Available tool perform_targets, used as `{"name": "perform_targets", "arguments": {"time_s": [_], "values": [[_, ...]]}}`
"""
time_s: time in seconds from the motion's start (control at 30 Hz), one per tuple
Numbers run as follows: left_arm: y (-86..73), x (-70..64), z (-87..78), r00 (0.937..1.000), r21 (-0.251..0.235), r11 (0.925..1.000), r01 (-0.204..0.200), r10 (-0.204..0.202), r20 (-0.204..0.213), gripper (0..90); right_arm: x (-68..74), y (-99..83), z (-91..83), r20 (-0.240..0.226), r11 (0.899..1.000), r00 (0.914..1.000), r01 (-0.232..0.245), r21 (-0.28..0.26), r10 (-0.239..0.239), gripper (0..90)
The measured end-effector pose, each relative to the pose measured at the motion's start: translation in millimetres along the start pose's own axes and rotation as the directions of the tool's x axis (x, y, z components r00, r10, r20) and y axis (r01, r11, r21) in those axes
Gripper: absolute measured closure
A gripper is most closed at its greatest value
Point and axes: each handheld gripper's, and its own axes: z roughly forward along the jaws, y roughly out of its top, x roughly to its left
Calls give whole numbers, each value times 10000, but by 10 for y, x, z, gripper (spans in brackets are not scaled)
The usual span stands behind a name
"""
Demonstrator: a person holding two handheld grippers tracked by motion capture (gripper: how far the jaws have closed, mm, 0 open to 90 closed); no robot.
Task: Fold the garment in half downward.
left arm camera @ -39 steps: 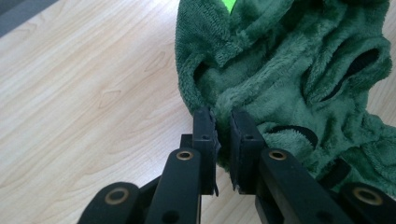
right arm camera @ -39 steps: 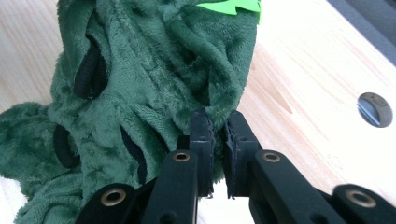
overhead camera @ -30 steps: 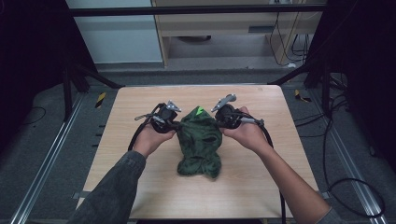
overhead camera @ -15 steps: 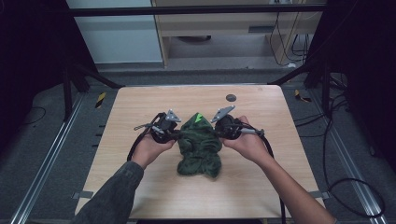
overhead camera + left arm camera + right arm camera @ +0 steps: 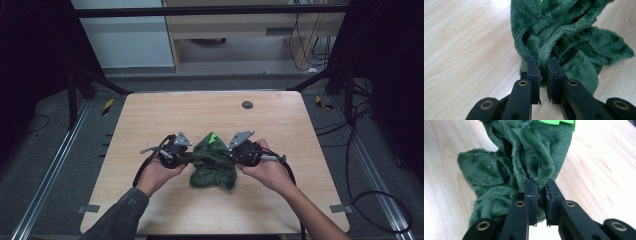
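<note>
A dark green fleece garment (image 5: 214,165) with a bright green tag lies bunched at the middle of the wooden table (image 5: 150,120), toward its near edge. My left gripper (image 5: 186,159) is shut on the garment's left edge, where fuzzy fabric (image 5: 554,37) is pinched between the black jaws of that gripper (image 5: 543,62). At the garment's right edge my right gripper (image 5: 235,159) is shut on a fold of the fleece (image 5: 534,152), and this gripper (image 5: 540,183) pinches it at its tips. The garment's lower part spreads on the wood between both hands.
A small dark round disc (image 5: 247,104) sits on the table's far right part. Metal frame rails and cables run along the floor beside the table. Bare wood surrounds the garment on all sides.
Both grippers have pulled the garment toward the table's near edge, and the cloth has bunched up shorter between them.
</note>
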Motion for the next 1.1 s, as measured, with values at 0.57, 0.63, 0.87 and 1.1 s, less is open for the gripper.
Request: {"name": "perform_targets", "arguments": {"time_s": [0.57, 0.63, 0.87, 1.1], "values": [[-101, -124, -13, 9996, 26, 9997, -227, 226, 180, 815, 172, -137, -53, -178, 9997, 9995, 241, -77, -242, 809], [-108, -133, -6, 9996, -6, 9998, -204, 204, 174, 816, 177, -145, -50, -182, 9997, 9996, 230, -74, -232, 809], [-147, -157, 7, 9995, -1, 9998, -211, 211, 239, 814, 201, -179, -43, -256, 9998, 9995, 204, -39, -205, 803], [-217, -172, 33, 9994, 27, 9999, -110, 109, 317, 798, 252, -204, -42, -334, 9994, 9989, 335, 11, -334, 797]]}}
